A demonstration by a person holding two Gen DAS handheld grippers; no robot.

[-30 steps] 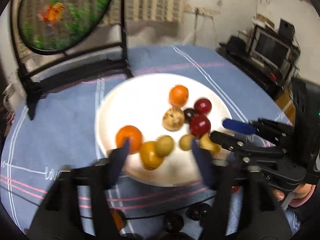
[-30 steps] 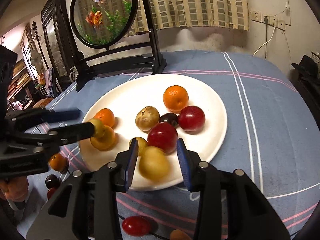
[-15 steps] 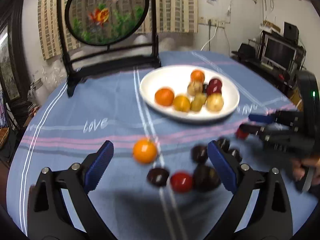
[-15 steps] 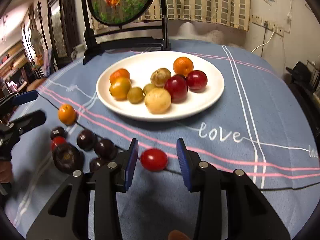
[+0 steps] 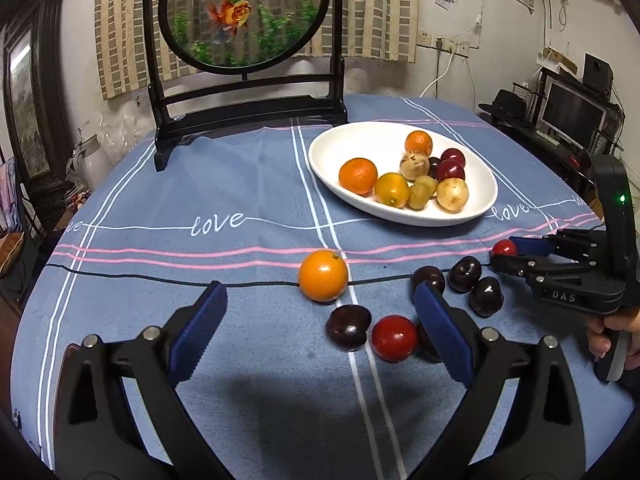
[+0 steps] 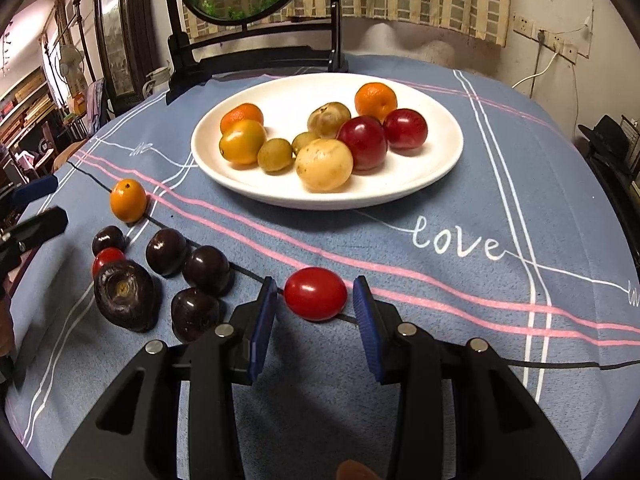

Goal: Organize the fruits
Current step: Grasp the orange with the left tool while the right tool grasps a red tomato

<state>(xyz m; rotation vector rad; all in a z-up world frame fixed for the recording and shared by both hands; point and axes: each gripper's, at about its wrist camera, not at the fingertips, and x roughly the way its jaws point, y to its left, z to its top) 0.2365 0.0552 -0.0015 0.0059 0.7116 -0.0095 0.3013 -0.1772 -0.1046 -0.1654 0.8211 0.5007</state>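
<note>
Blue tablecloth [image 5: 240, 184] fills both views, its edges cut off by the lens. White plate [image 6: 432, 160] sits far side, piled with oranges, red, yellow and greenish fruits; one dark fruit there is mostly hidden behind the others. My left gripper [image 5: 320, 320] hangs spread wide, nothing between the pads, above a loose orange [image 5: 323, 275], a dark plum [image 5: 347, 326] and a red tomato [image 5: 394, 338]; another dark fruit hides behind my right-hand finger. My right gripper [image 6: 316, 316] is part open around a red tomato [image 6: 316, 294], pads just clear of it.
</note>
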